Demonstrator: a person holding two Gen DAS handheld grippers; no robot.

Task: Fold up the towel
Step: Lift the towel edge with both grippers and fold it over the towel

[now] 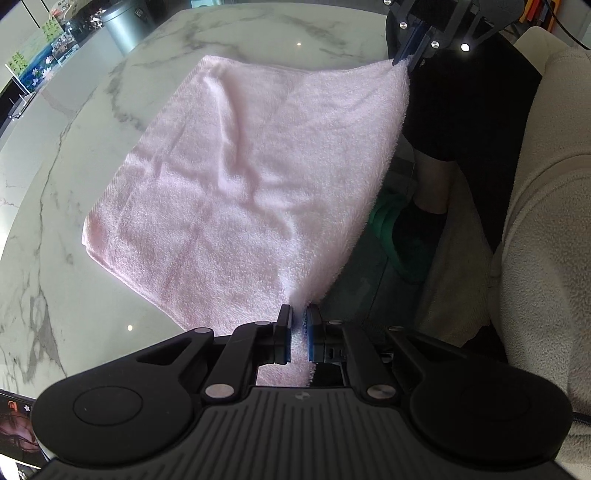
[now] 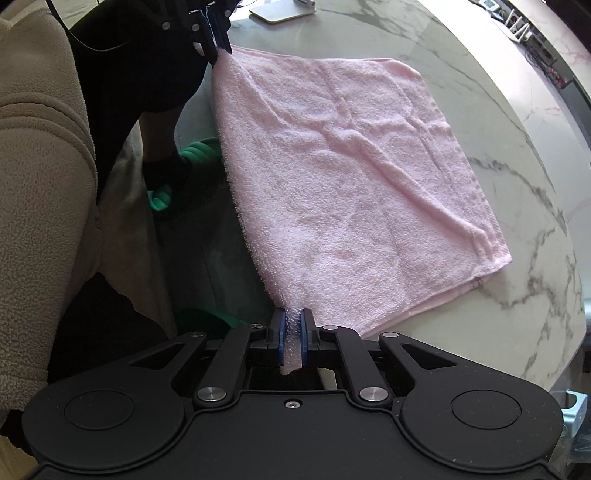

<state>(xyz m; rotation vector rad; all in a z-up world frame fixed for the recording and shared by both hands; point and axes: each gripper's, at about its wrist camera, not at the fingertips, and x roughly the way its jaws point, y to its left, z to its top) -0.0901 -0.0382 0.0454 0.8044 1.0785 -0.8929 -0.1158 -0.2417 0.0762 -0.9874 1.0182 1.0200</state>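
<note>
- The left gripper (image 1: 299, 314) has its jaws pinched almost together on one near corner of the pink towel (image 1: 236, 177); terry cloth fills the narrow gap between the blue pads and a tuft pokes out behind them.
- The right gripper (image 2: 293, 318) is clamped the same way on the other near corner of the pink towel (image 2: 362, 192), a small bit of cloth showing behind its blue pads.
- Each gripper appears in the other's view: the right gripper (image 1: 404, 59) at the top of the left wrist view, the left gripper (image 2: 218, 50) at the top of the right wrist view, each gripping its corner.
- The near edge of the towel is lifted off the table and stretched between the two grippers, past the table's edge; the far part lies flat on the top.
- The towel is roughly rectangular, creased across its middle, its far hem lying along the table.
- The surface is a white marble table (image 1: 74, 229) with grey veins (image 2: 524, 177).
- A grey cylindrical bin (image 1: 123, 26) stands beyond the table.
- A person's cream fleece sleeve (image 1: 546, 229) and green slippers (image 2: 162, 199) show beside the table.
</note>
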